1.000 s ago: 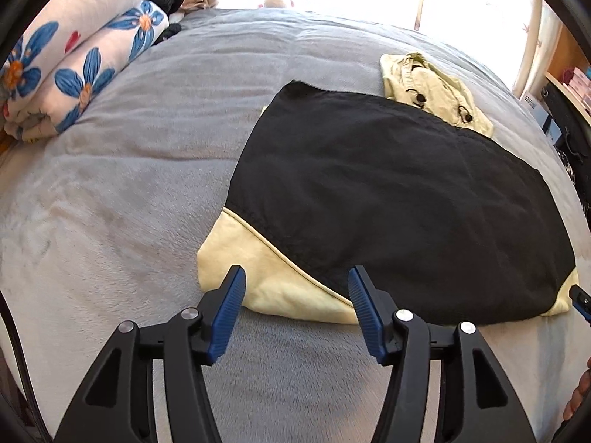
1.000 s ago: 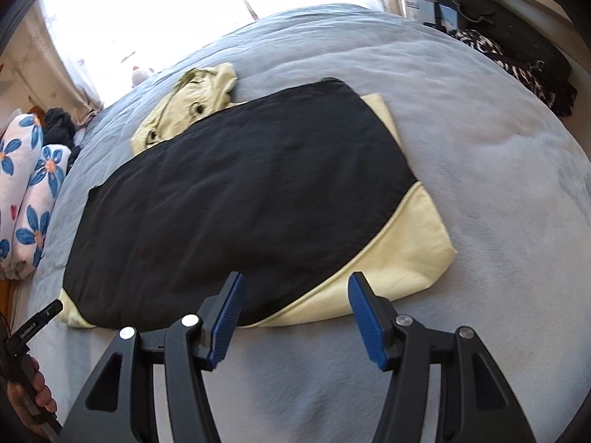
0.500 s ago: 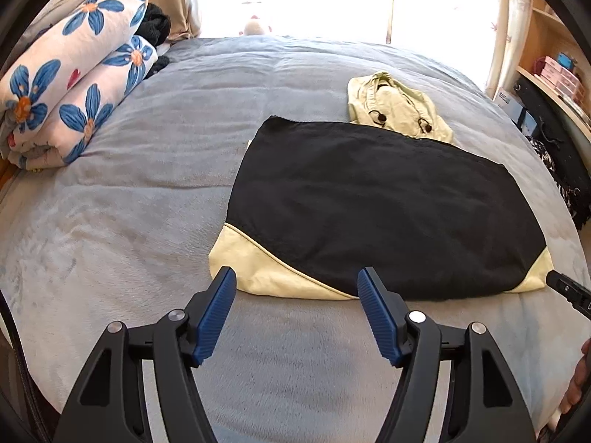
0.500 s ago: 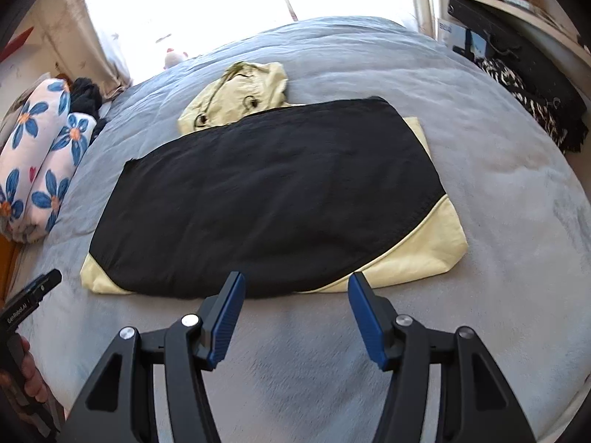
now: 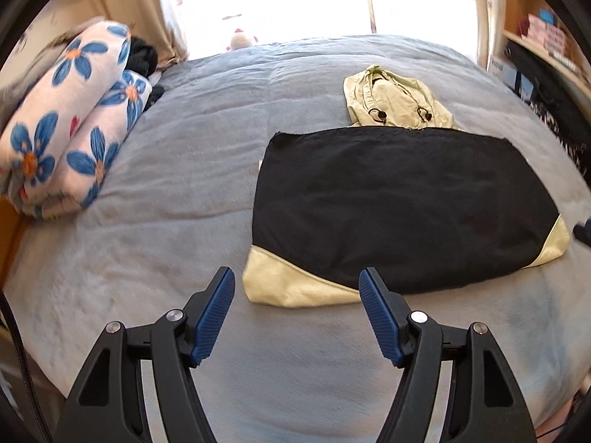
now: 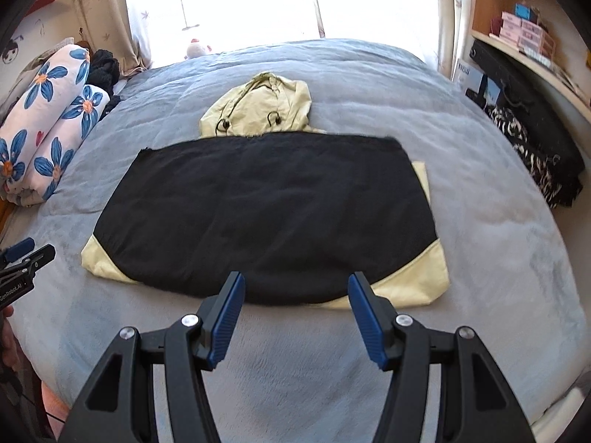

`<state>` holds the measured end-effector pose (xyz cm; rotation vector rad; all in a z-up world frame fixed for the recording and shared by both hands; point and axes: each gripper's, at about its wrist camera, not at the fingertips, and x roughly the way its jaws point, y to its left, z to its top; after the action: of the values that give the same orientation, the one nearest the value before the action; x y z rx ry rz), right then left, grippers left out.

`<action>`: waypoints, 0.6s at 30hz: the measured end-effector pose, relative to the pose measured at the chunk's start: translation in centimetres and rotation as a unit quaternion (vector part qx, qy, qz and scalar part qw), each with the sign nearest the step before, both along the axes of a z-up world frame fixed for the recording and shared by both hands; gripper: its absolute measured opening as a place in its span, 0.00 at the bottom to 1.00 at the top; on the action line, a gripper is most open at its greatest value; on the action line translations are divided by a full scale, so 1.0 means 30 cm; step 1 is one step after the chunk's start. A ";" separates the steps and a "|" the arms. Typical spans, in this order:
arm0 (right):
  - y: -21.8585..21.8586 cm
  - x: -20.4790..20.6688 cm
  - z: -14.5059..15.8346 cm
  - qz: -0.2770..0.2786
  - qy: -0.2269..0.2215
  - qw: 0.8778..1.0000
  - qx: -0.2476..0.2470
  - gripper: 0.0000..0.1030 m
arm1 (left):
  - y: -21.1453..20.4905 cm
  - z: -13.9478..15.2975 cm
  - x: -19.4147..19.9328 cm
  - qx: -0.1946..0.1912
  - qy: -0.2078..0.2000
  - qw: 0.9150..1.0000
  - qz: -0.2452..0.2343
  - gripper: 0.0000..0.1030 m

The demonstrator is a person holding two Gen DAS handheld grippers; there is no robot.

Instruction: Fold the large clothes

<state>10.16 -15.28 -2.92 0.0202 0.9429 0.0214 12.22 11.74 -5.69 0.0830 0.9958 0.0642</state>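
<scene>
A hooded garment, black (image 5: 399,203) with pale yellow corners, lies folded flat on the grey bed (image 5: 177,184). Its yellow hood (image 5: 395,99) sticks out at the far edge. My left gripper (image 5: 295,273) hovers open above the near left yellow corner with nothing between its blue pads. In the right wrist view the same garment (image 6: 273,214) spreads out with its hood (image 6: 258,107) behind. My right gripper (image 6: 296,277) hangs open over the near edge, close to the right yellow corner, and holds nothing. The left gripper's tip (image 6: 22,254) shows at that view's left edge.
Rolled floral bedding (image 5: 66,129) lies at the bed's far left, with dark clothes behind it. A shelf with boxes (image 6: 524,29) and a black and zebra-patterned pile (image 6: 532,140) line the right side. A bright window and a small plush toy (image 6: 197,50) are behind the bed.
Both grippers have risen and drawn back from the garment, which now looks smaller and farther. Both views have rolled to level. The left jaws stand a little wider.
</scene>
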 end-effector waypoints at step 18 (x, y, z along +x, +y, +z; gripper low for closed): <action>-0.077 0.680 0.128 0.010 0.030 0.999 0.020 0.57 | -0.032 0.054 0.749 0.030 0.031 0.997 -0.071 0.66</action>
<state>30.56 -17.59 0.93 0.0476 1.0033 0.0590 34.70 10.78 -4.07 0.2113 1.0471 -0.0397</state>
